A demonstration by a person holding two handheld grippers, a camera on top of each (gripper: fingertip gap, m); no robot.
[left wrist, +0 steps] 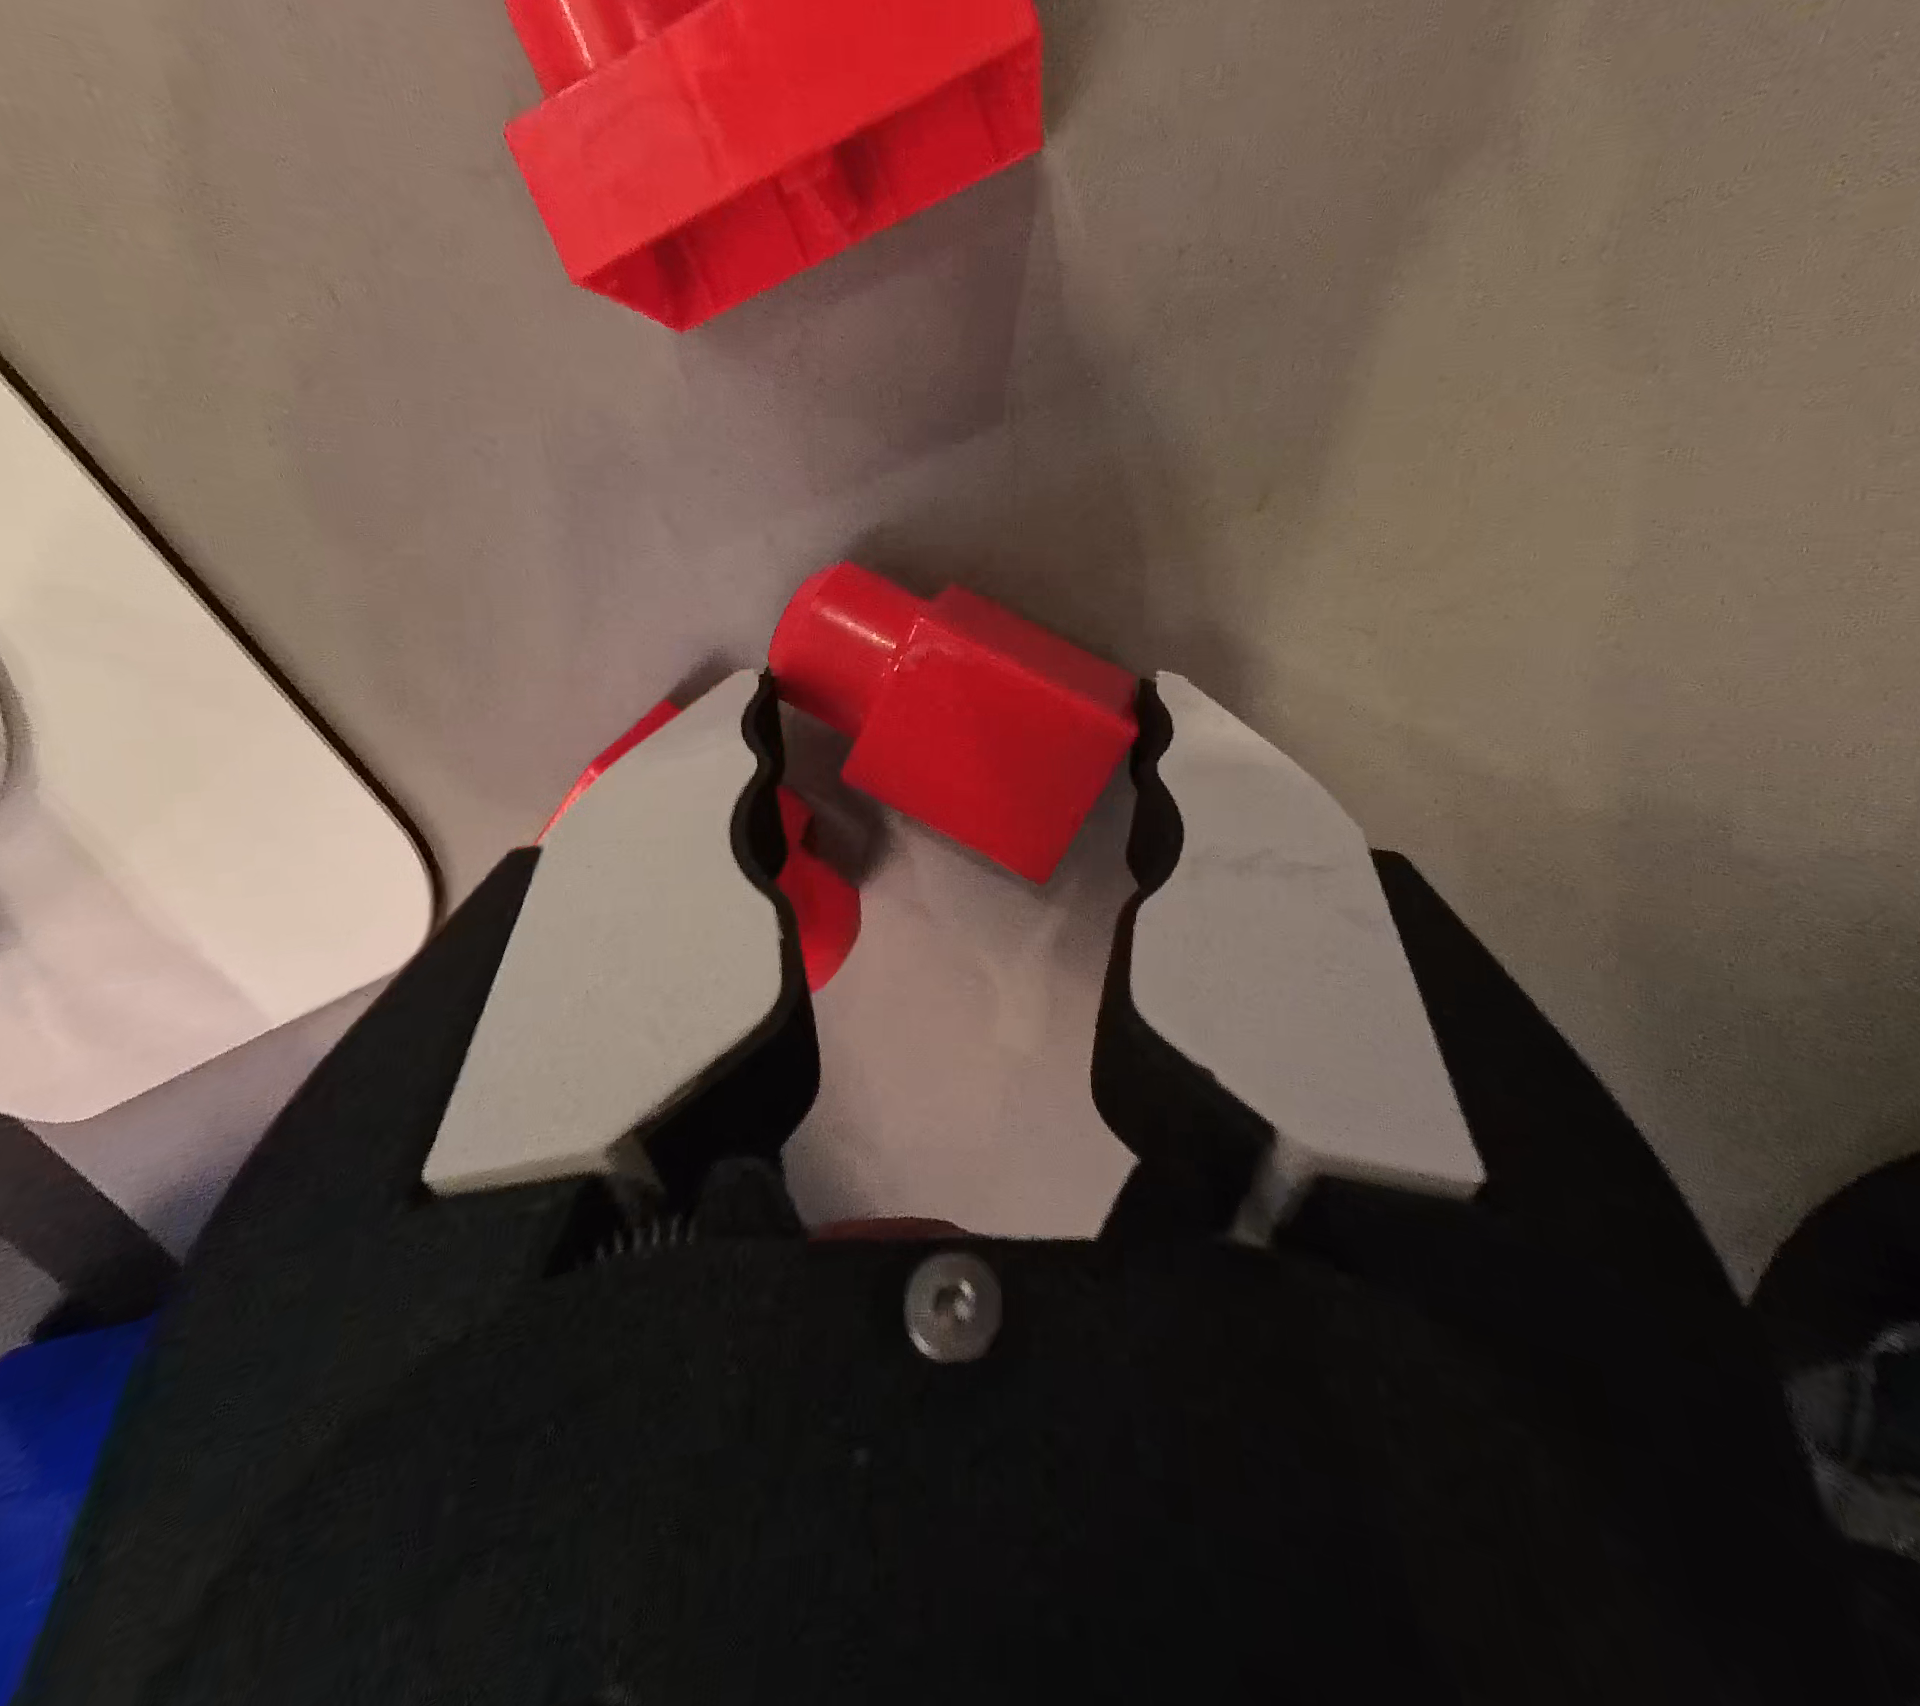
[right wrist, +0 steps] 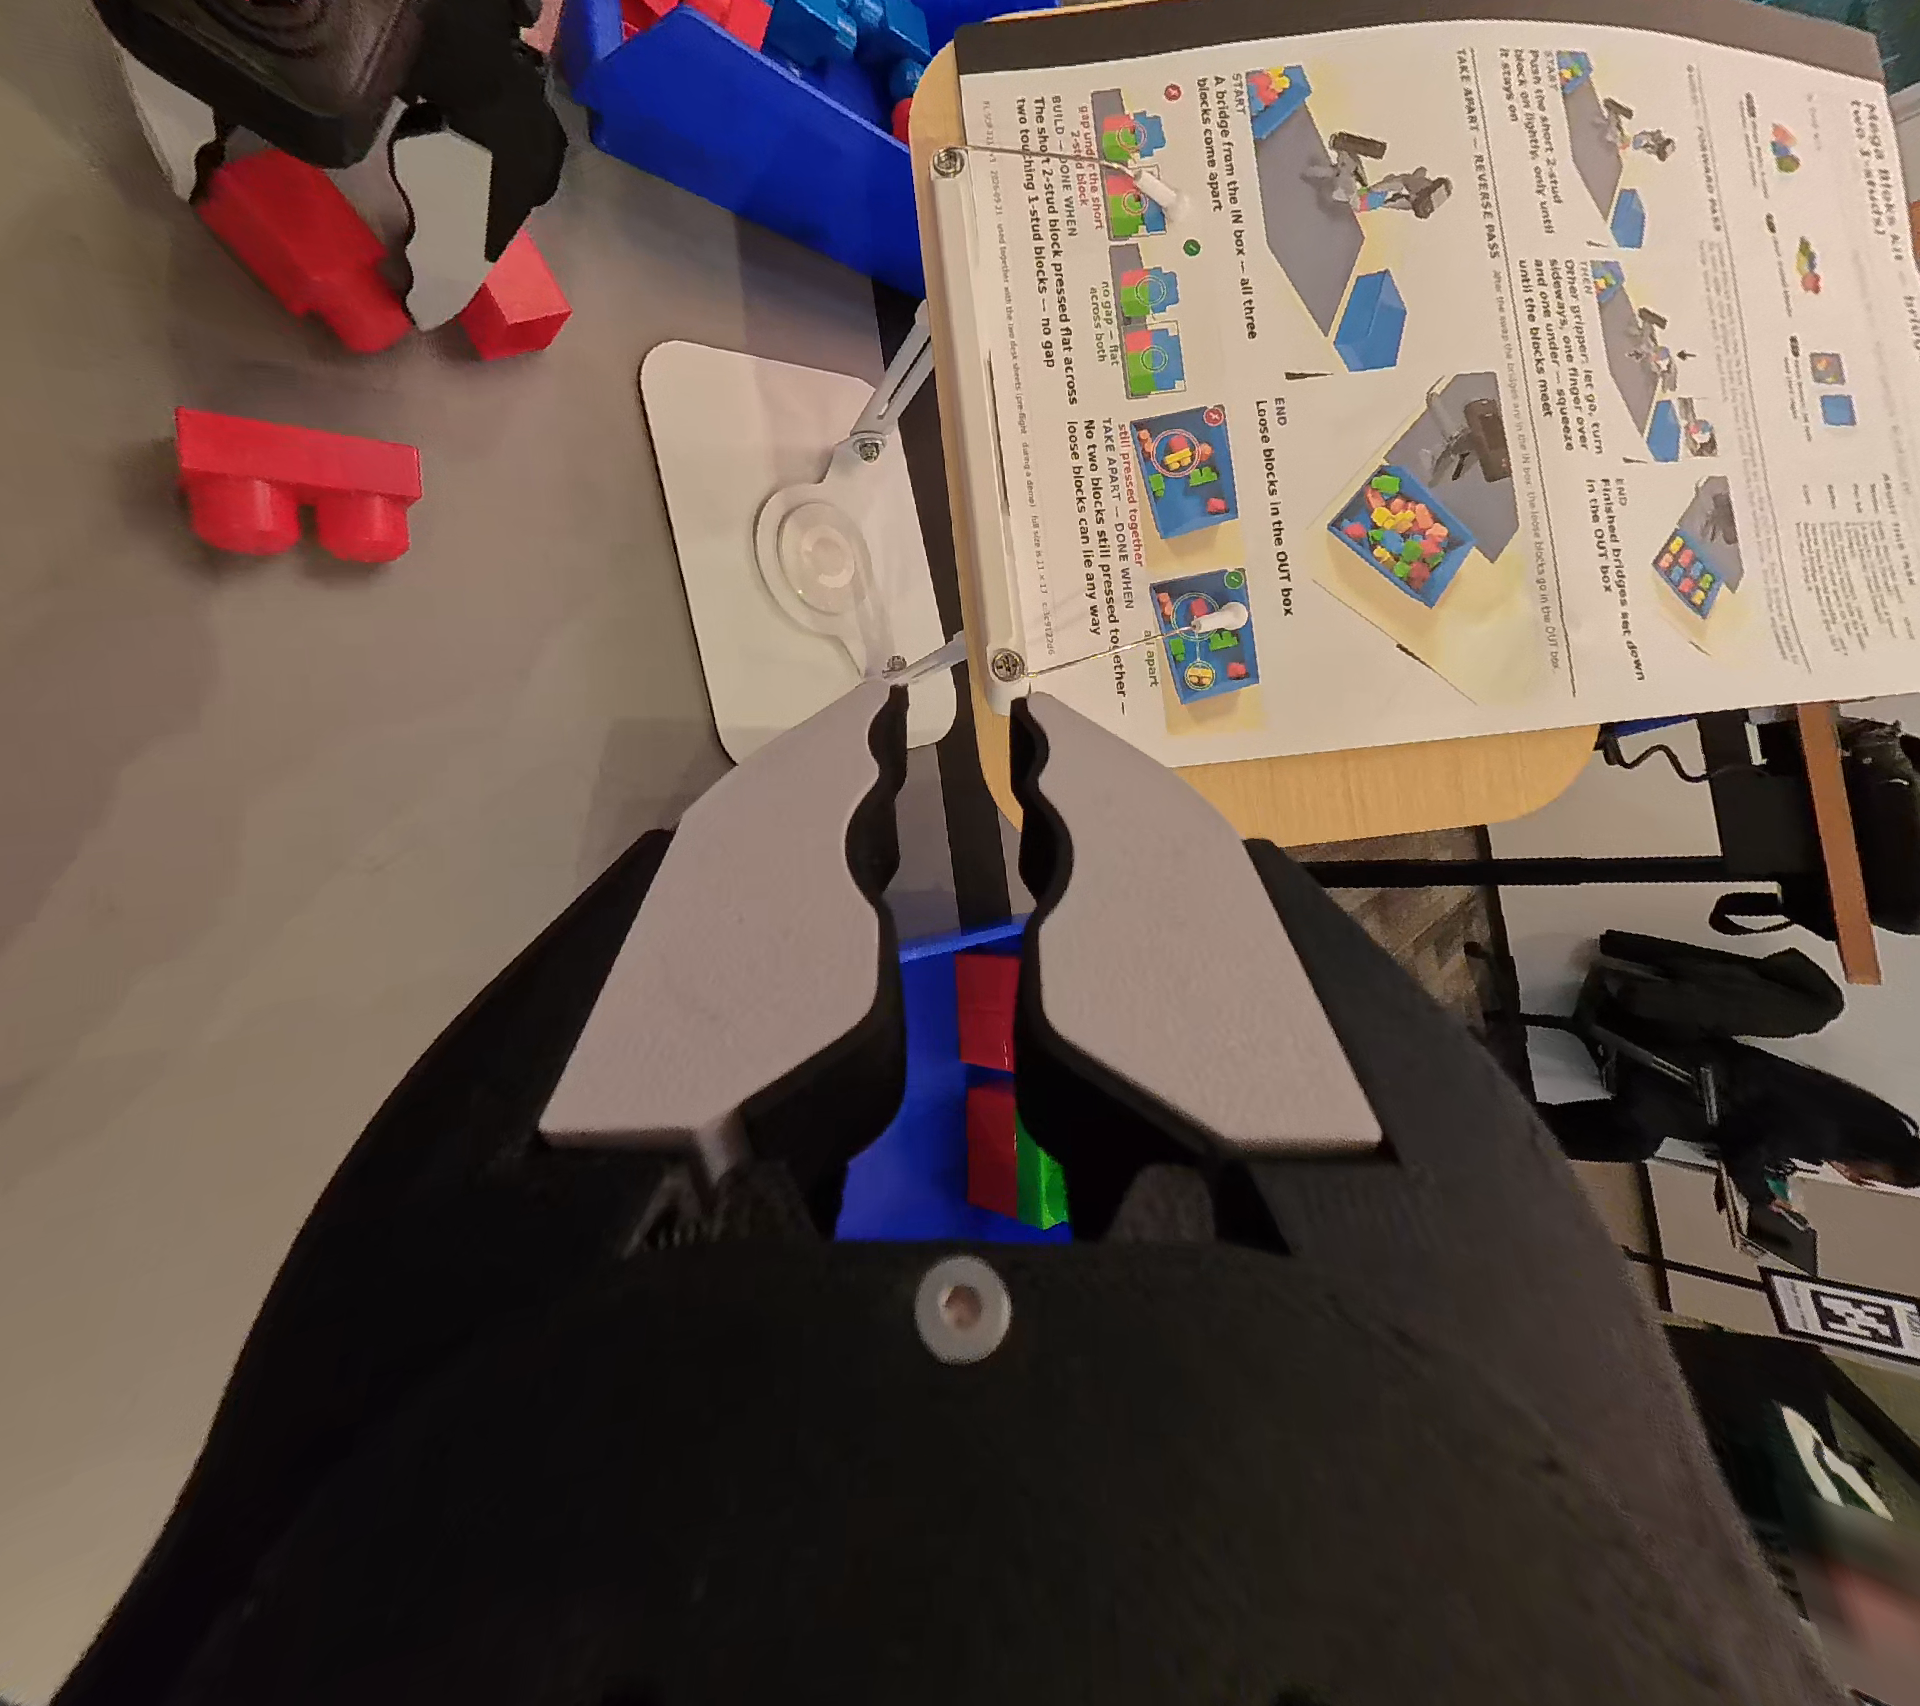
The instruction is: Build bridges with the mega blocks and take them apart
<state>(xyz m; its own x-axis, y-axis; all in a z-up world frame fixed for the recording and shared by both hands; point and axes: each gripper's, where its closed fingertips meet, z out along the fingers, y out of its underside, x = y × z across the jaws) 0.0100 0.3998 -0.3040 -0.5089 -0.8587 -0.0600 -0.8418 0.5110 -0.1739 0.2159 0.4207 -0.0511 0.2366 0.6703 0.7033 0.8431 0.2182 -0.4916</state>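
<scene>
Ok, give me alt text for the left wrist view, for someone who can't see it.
The left gripper has its fingertips against both ends of a small one-stud red block lying on its side on the grey table. Beyond it lies a two-stud red block, also tipped over; a white base plate shows at the left edge.

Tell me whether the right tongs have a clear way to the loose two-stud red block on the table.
Probably yes. The right tongs hold nothing, and bare grey table lies between them and the two-stud red block. The left tongs work farther off.
</scene>
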